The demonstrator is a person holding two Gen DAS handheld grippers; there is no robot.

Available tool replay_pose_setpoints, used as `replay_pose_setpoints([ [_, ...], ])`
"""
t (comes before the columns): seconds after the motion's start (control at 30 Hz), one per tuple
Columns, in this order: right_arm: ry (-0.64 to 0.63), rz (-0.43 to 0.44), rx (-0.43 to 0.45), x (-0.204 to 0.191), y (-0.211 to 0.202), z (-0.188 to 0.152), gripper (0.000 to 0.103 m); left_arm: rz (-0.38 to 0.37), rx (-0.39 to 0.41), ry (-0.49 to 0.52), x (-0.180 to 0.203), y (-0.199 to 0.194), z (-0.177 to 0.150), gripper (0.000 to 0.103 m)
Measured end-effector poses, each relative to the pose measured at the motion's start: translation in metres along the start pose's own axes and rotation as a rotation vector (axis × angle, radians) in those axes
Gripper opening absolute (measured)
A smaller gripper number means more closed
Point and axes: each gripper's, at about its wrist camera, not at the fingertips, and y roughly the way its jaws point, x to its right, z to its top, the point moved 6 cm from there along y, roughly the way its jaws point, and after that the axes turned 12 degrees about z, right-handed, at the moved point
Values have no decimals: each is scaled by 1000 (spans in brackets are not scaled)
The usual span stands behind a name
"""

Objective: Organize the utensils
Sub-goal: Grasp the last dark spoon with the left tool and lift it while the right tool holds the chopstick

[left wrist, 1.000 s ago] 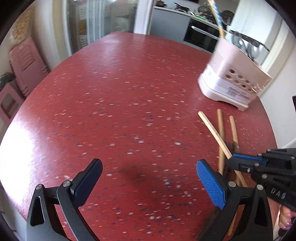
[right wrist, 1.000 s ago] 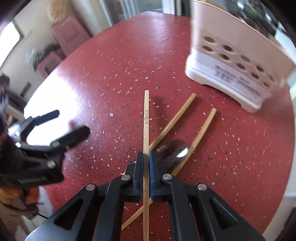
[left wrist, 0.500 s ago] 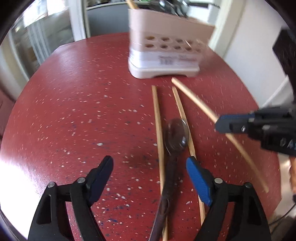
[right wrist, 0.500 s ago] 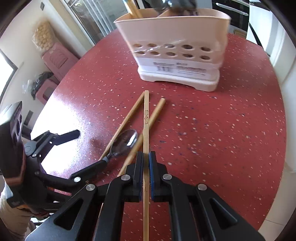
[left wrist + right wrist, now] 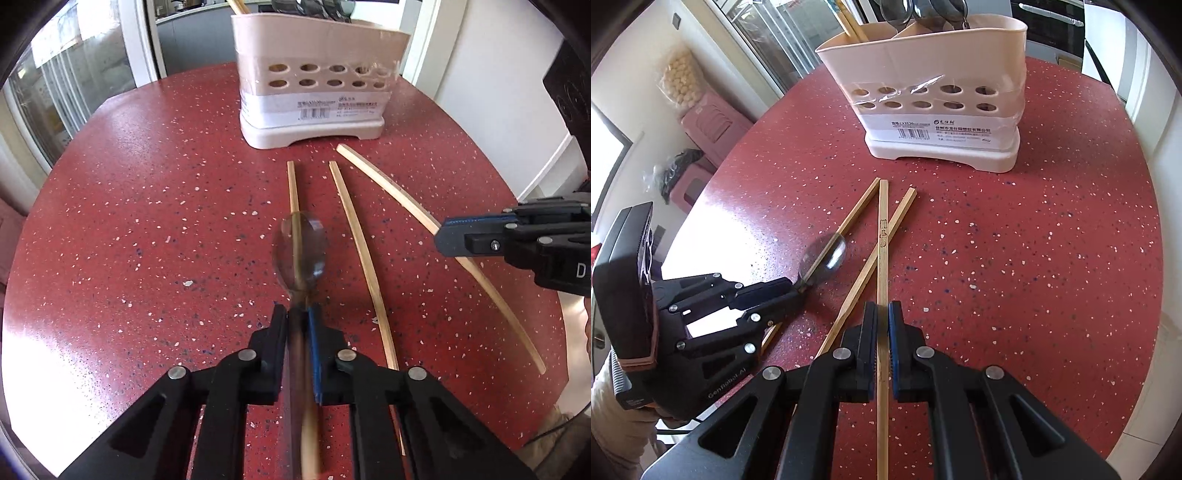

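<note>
— Swinging across from bare tabletop, the left gripper [image 5: 297, 317] now faces the utensil caddy [image 5: 314, 99], and its jaws have just been closing: they pinch the neck of the metal spoon [image 5: 300, 251].

— And the right gripper [image 5: 882, 317]?

— Clamped tight on one bamboo chopstick [image 5: 882, 236], held out toward the caddy.

— Where's the rest?

— Two loose chopsticks lie on the red speckled table [image 5: 147, 221]: one [image 5: 364, 258] between the grippers, one [image 5: 293, 184] running under the spoon's blurred bowl. More spoons and chopsticks stand upright in the caddy.
</note>
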Motion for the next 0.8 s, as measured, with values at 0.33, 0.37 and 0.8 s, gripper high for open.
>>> replay_pose_setpoints([
  [0.33, 18, 46, 23, 3, -6, 1, 6, -44, 101, -179, -32, -24, 13, 41],
  [0.37, 19, 52, 28, 3, -7, 1, 6, -48, 113, -193, -35, -27, 15, 41],
  [0.8, 9, 109, 114, -3, -42, 16, 6, -44, 149, -256, -48, -44, 35, 41],
])
